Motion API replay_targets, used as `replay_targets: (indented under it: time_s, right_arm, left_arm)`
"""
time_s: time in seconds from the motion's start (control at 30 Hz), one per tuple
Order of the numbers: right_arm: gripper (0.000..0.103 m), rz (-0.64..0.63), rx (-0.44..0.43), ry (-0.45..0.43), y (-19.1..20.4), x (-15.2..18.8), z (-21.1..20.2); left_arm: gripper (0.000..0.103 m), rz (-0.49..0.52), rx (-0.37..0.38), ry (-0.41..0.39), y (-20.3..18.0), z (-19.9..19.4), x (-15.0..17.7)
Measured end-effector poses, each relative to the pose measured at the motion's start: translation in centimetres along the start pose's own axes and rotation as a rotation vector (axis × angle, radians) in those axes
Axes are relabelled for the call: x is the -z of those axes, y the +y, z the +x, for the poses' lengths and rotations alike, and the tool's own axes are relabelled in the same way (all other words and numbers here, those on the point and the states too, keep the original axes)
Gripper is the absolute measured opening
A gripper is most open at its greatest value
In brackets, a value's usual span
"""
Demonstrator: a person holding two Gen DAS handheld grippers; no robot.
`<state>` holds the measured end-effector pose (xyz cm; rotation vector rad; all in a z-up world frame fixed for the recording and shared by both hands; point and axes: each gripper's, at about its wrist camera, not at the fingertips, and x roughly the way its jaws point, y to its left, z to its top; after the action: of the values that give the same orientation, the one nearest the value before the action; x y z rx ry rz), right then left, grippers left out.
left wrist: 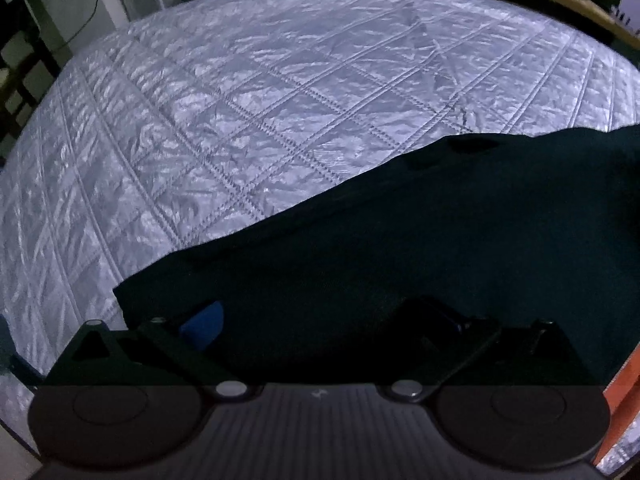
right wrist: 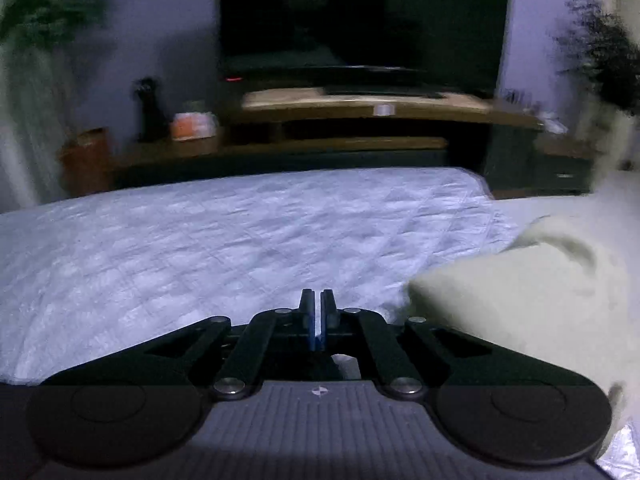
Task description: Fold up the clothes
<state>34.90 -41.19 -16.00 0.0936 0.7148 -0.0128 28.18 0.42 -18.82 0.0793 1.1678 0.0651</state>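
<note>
A bed (right wrist: 200, 240) under a pale quilted cover (left wrist: 240, 100) is filling the dim room. Beyond its far edge a low wooden TV stand (right wrist: 360, 112) is carrying a dark screen (right wrist: 360, 20). Leafy plants (right wrist: 600, 52) are flanking it against bluish walls (right wrist: 160, 40).

A dark garment (left wrist: 380, 240) lies spread flat on the quilted bedspread (left wrist: 240, 120).

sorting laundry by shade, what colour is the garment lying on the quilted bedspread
Very dark, near-black green garment, plain with no pattern; clearest in the left wrist view.
</note>
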Motion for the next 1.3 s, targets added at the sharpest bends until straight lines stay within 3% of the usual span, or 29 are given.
replay_targets:
  time_s: [0.03,0.1,0.23,0.33,0.37,0.43,0.53,0.6,0.7,0.8,0.87,0.97,1.07,1.17,1.3]
  right_arm:
    - [0.012,-0.013,-0.062,0.026,0.4,0.5,-0.1]
    - [0.017,-0.092,-0.080,0.058,2.1,1.6,0.5]
    - [0.017,-0.105,-0.135,0.120,4.2,2.6,3.6]
    - [0.017,-0.144,-0.004,0.140,3.5,2.9,5.7]
    - [0.000,-0.163,0.053,0.132,3.0,3.0,5.7]
    - [0.000,-0.223,0.099,0.094,3.1,3.2,4.6]
    - [0.025,-0.301,0.154,0.003,3.2,3.5,2.0]
    - [0.024,-0.188,0.105,-0.031,2.1,2.9,0.5]
    - [0.031,-0.125,0.030,0.021,1.0,3.6,0.3]
    - [0.030,-0.180,0.087,0.106,0.4,5.4,1.2]
    - [0.048,-0.075,0.105,0.083,-1.2,5.7,0.0]
    - [0.047,-0.162,0.110,0.041,0.2,6.9,-3.2]
    - [0.044,-0.219,0.085,0.096,0.5,9.0,-3.4]
    - [0.042,-0.157,0.100,0.125,-0.5,10.4,-3.0]
    - [0.043,-0.149,0.115,-0.009,-0.3,10.1,-5.4]
  left_arm:
    - [0.101,0.001,-0.004,-0.001,-0.2,0.0,-0.1]
    - [0.090,-0.007,0.006,-0.010,-0.3,-0.3,-0.3]
    - [0.094,0.042,-0.005,-0.034,-1.2,-0.6,0.1]
    - [0.100,0.030,0.000,-0.024,-0.9,-0.4,0.1]
    - [0.100,0.014,0.011,-0.013,-0.6,-0.4,0.0]
    - [0.101,-0.006,0.029,0.004,-0.2,-0.2,-0.1]
    - [0.101,0.016,0.013,-0.004,-0.5,-0.3,-0.1]
    - [0.103,0.032,-0.002,-0.018,-0.7,-0.3,0.1]
    - [0.103,0.037,-0.007,-0.026,-0.8,-0.1,0.1]
    - [0.103,0.034,-0.001,-0.026,-0.7,0.0,0.0]
    - [0.103,0.034,0.002,-0.024,-0.7,0.0,0.0]
    - [0.099,0.008,0.003,-0.009,-0.3,-0.1,-0.4]
    - [0.095,-0.010,-0.016,-0.014,0.0,-0.2,-0.7]
    - [0.099,-0.013,-0.016,-0.017,0.2,-0.1,-0.6]
    - [0.101,-0.030,-0.017,-0.014,0.4,0.1,-0.6]
